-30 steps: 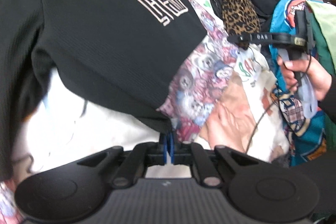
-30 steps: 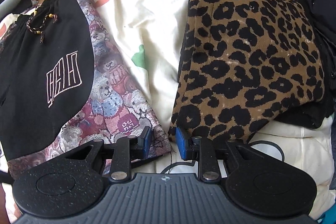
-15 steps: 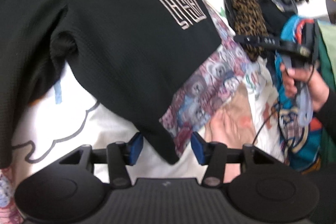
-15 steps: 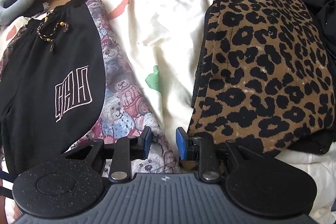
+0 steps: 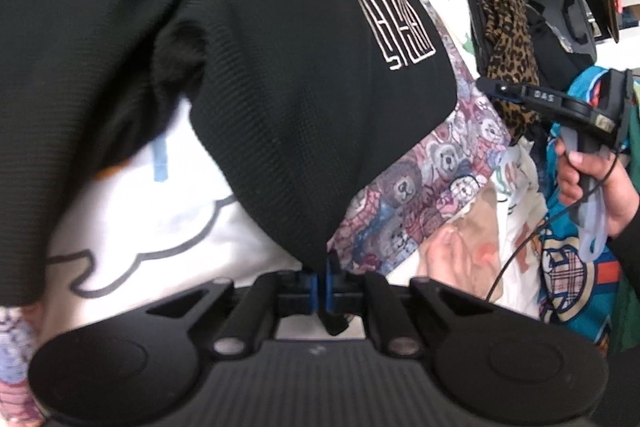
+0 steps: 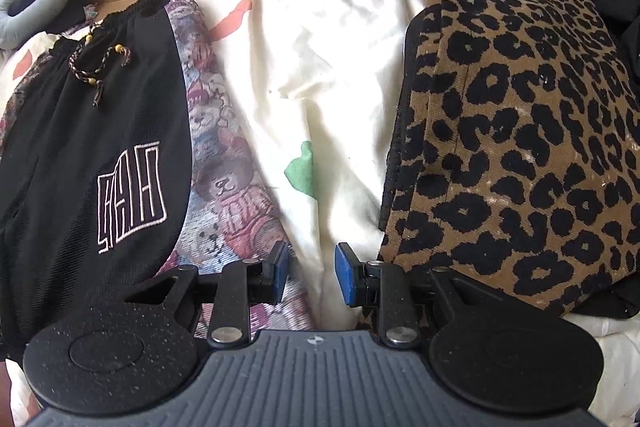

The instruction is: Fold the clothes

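**Corner pinched, fold about to begin**

The left gripper (image 5: 322,287) has just closed again, its blue pads now pressed onto the bottom corner of the black shorts (image 5: 248,67), which lie spread on the bedding over a teddy-bear print garment (image 5: 424,187). The step in hand looks like securing the hem; next that corner probably has to be carried across the shorts toward the embroidered logo (image 6: 130,195).

The right gripper (image 6: 310,275) hangs with jaws spread and empty, just beside the shorts' logo side.

Only the right wrist view shows the drawstring waistband (image 6: 100,63) and the folded leopard-print garment (image 6: 520,127) beyond; only the left shows the pinch.
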`<action>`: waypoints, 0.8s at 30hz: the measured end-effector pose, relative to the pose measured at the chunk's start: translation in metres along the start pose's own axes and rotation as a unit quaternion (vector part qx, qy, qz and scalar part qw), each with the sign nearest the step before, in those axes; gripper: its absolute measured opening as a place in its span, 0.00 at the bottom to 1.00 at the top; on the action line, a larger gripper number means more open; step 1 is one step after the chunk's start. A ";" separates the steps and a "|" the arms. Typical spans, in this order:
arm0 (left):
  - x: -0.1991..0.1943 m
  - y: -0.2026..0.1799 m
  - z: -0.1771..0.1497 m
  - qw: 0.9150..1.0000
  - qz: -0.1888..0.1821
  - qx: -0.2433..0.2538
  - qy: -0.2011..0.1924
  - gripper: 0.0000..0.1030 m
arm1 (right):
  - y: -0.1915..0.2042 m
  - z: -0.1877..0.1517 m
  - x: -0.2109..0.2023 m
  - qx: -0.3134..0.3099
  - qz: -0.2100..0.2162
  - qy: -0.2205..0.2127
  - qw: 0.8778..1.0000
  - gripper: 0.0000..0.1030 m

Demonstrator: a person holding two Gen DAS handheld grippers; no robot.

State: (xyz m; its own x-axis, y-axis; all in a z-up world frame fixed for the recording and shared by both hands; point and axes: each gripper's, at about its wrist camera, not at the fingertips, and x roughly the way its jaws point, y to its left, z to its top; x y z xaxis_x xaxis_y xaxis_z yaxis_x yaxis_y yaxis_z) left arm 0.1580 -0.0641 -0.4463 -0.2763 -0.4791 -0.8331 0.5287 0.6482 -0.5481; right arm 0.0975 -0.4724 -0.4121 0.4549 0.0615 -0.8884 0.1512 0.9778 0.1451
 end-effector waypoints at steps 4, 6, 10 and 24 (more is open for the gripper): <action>0.004 -0.008 -0.001 1.000 0.014 0.008 0.006 0.04 | 0.001 -0.003 -0.003 0.005 0.015 0.000 1.000 0.31; 0.005 -0.014 -0.001 1.000 0.015 0.008 0.007 0.04 | 0.002 -0.006 -0.004 0.005 0.021 0.003 1.000 0.31; 0.006 -0.015 -0.001 1.000 0.021 0.015 0.012 0.04 | 0.002 -0.013 0.001 0.006 0.028 0.022 0.999 0.31; 0.008 -0.014 -0.002 1.000 0.007 0.004 0.017 0.27 | -0.023 -0.033 0.005 0.088 0.084 0.076 0.990 0.31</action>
State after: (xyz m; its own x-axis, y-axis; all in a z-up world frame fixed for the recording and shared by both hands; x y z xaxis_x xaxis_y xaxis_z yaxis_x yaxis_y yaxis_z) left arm 0.1471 -0.0762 -0.4454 -0.2964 -0.4492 -0.8428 0.5397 0.6493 -0.5359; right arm 0.0670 -0.4879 -0.4342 0.3514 0.2621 -0.8988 0.2416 0.9021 0.3575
